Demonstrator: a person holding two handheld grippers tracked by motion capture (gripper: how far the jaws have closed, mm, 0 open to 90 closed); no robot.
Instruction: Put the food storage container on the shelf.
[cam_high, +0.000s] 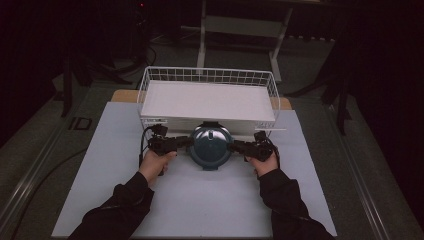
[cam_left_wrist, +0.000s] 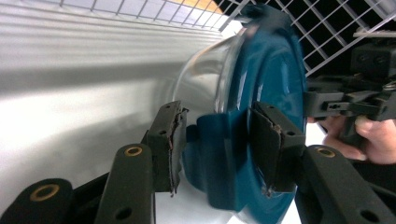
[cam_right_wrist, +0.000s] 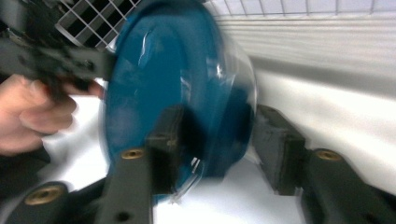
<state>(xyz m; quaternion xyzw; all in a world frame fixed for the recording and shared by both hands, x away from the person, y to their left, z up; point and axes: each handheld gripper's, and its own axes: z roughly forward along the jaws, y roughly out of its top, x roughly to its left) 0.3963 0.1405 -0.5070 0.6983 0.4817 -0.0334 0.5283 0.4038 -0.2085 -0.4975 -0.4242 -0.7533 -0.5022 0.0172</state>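
The left gripper (cam_high: 187, 142) and the right gripper (cam_high: 234, 145) flank a round food container (cam_high: 211, 148) with a teal lid and a clear bowl. It sits on the white table mat (cam_high: 200, 200), just in front of the wire basket (cam_high: 150, 80).

In the left gripper view the jaws straddle a teal latch tab (cam_left_wrist: 215, 154) at the container's rim. The pad on the lid side looks to be against the plastic, while a thin gap seems to remain at the other pad, so I cannot tell whether the pinch is firm. In the right gripper view the jaws also bracket the rim. The near pad overlaps the lid edge and the far pad stands clear of the bowl wall, so these jaws look spread around the rim rather than clamped.

The risk, as I judge it, is an uneven hold. If one side bites only a latch tab and the other barely touches, a lift could tip the container, pop a latch open or let it slide out and drop on the mat. The smooth clear wall gives the pads little to grip, and the basket's front rim is close enough to be knocked.

Nothing can be made out inside the container; its bowl looks empty, though blur limits that. The wire basket holds a flat white board or liner (cam_high: 207, 100) with nothing on it.
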